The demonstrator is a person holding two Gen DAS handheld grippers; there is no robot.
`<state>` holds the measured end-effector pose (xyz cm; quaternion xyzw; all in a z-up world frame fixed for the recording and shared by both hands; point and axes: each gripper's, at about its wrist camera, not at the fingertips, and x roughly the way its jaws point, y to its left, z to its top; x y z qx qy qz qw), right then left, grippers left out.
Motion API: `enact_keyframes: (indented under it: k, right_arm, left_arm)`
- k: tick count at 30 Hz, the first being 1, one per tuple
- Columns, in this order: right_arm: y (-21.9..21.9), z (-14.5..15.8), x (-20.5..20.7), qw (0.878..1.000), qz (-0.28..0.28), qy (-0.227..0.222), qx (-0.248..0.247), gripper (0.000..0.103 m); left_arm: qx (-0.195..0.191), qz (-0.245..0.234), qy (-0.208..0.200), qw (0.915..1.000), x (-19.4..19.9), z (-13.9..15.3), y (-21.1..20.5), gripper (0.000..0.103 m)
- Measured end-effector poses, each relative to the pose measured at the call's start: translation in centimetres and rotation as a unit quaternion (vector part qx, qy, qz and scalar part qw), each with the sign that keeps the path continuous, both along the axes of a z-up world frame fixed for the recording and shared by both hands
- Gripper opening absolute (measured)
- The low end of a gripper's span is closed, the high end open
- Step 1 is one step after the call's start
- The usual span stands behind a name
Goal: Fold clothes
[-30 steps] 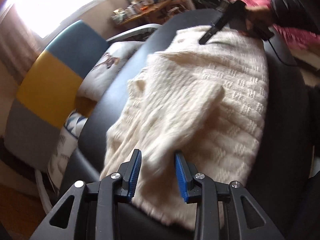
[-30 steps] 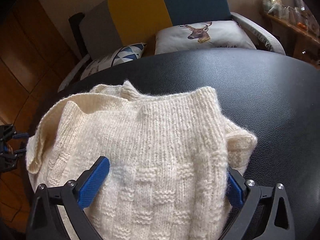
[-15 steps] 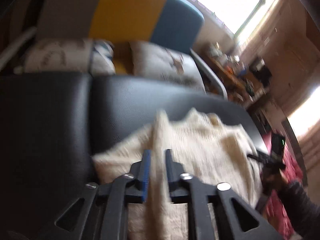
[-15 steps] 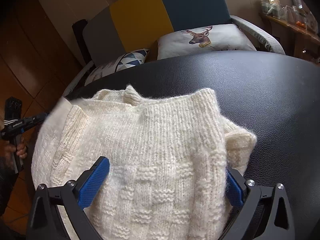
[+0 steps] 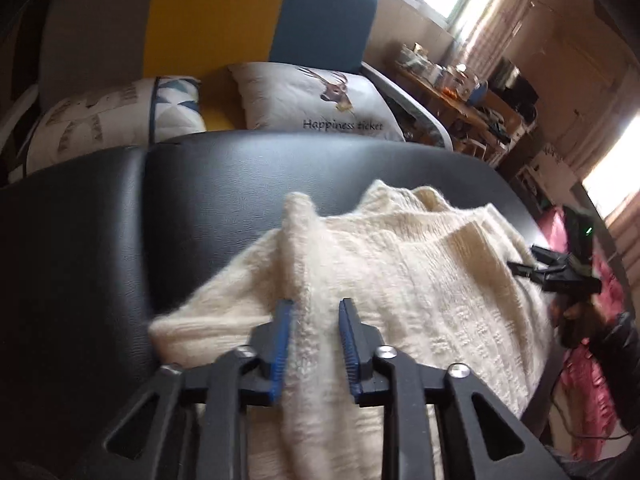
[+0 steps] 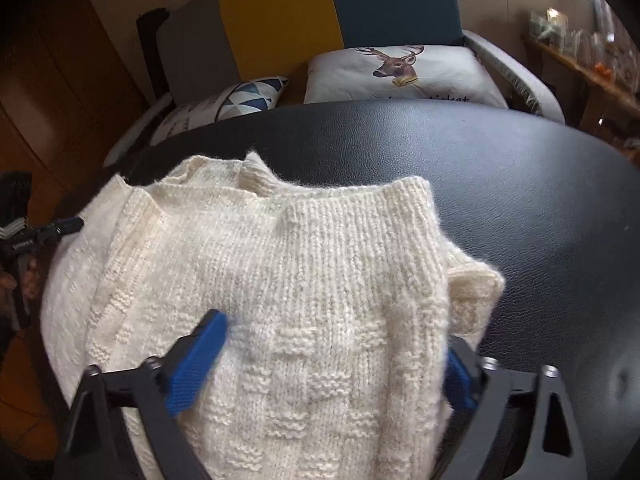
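Note:
A cream knitted sweater lies partly folded on a black leather table. My left gripper holds a ridge of the sweater's sleeve between its blue pads, raised over the sweater's left side. In the right wrist view the sweater fills the foreground and my right gripper stands wide open around a thick fold of it. The left gripper shows at the far left of that view. The right gripper shows at the right edge of the left wrist view.
A grey, yellow and blue armchair stands behind the table with a deer pillow and a triangle-patterned pillow. A cluttered wooden shelf is at the far right. Pink fabric lies beyond the table's right edge.
My left gripper closed on the sweater's sleeve, swung round to the sweater's other side and has opened slightly. The right gripper stayed wide open on the fold.

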<state>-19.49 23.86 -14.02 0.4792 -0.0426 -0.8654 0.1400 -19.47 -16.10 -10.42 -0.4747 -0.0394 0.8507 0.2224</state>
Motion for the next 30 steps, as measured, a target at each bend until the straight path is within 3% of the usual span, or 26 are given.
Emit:
enact_keyframes:
  k: [2,3,5,7,11,13,15,16,18,20,24,27,30]
  right_arm:
    - [-0.2,0.5,0.3,1.0,0.007,0.002,0.003,0.06]
    - [-0.3,0.7,0.5,1.0,0.009,0.003,0.005,0.053]
    - [-0.5,1.6,1.1,1.0,0.015,0.004,0.016,0.025]
    - [-0.7,3.2,1.9,0.999,0.018,0.021,0.022,0.021]
    - [-0.1,5.6,2.0,0.998,0.003,0.058,0.032,0.02]
    - [0.4,3.9,0.5,0.998,-0.024,0.03,0.041,0.021]
    - [1.0,1.5,-0.5,0.999,-0.036,-0.01,0.016,0.028]
    - [1.3,0.6,-0.5,0.999,-0.045,-0.015,0.008,0.038]
    - [1.9,0.4,0.5,0.998,-0.056,0.001,-0.022,0.041]
    - [2.5,0.5,1.1,0.997,-0.06,0.004,-0.045,0.052]
    - [1.8,2.9,2.5,0.997,-0.052,0.054,0.011,0.059]
    - [0.3,4.9,3.0,0.994,-0.032,0.095,0.045,0.059]
    - [-1.1,5.2,1.8,0.992,-0.01,0.092,0.086,0.056]
  left_arm:
    - [0.028,0.026,0.014,0.9992,0.9,0.9,-0.6,0.005]
    - [0.057,0.045,0.023,0.9971,1.7,1.6,-1.6,0.005]
    - [0.117,0.086,0.039,0.9887,3.5,3.1,-4.2,0.005]
    - [0.122,0.113,0.041,0.9853,4.1,3.2,-5.8,0.005]
    - [0.069,0.15,-0.02,0.986,2.1,-0.3,-6.4,0.005]
    - [0.043,0.166,-0.044,0.9842,1.1,-2.0,-6.2,0.007]
    - [0.032,0.171,-0.029,0.9844,1.4,-1.7,-5.8,0.01]
    - [0.015,0.179,-0.014,0.9837,1.8,-1.1,-5.7,0.016]
    - [-0.018,0.189,0.02,0.9816,2.7,0.3,-5.5,0.017]
    - [-0.021,0.18,0.056,0.9819,4.1,1.9,-5.1,0.016]
    - [-0.017,0.114,0.101,0.9882,5.8,3.7,-2.7,0.019]
    - [-0.056,0.064,0.107,0.9906,5.3,3.3,0.5,0.019]
    - [-0.095,0.048,0.091,0.9902,4.3,1.7,2.6,0.019]
